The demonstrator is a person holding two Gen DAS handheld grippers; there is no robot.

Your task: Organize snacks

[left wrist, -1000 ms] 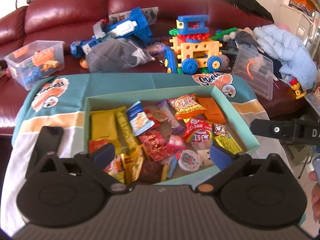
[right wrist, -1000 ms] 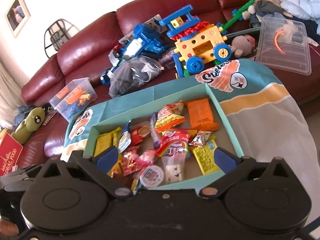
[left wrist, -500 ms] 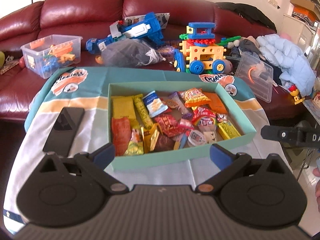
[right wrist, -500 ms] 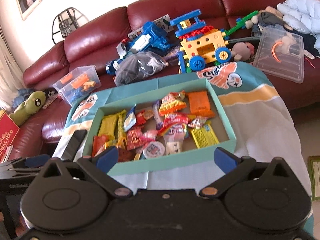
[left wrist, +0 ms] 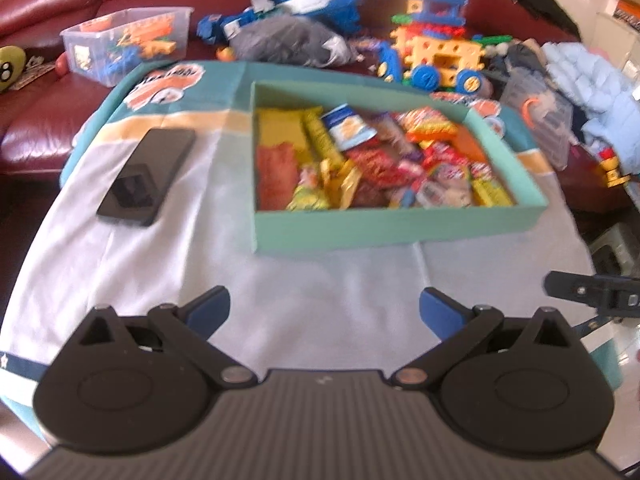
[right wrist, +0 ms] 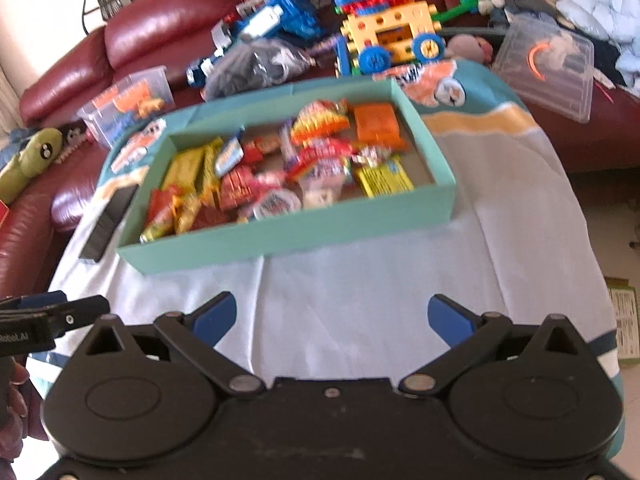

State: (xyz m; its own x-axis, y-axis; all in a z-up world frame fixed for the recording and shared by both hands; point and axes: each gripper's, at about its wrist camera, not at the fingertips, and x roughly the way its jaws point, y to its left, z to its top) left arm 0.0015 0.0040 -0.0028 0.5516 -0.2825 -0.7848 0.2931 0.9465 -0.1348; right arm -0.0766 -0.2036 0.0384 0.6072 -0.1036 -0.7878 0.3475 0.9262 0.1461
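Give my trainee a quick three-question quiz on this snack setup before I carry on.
1. True or false: the left gripper is shut on a snack.
2. What lies flat on the tablecloth to the left of the teal box?
A) a dark phone
B) a spoon
C) a cup
3. Fill in: the snacks are all ___ the teal box, and the right gripper is ___.

Key:
1. False: it is open and holds nothing.
2. A, the dark phone.
3. inside; open
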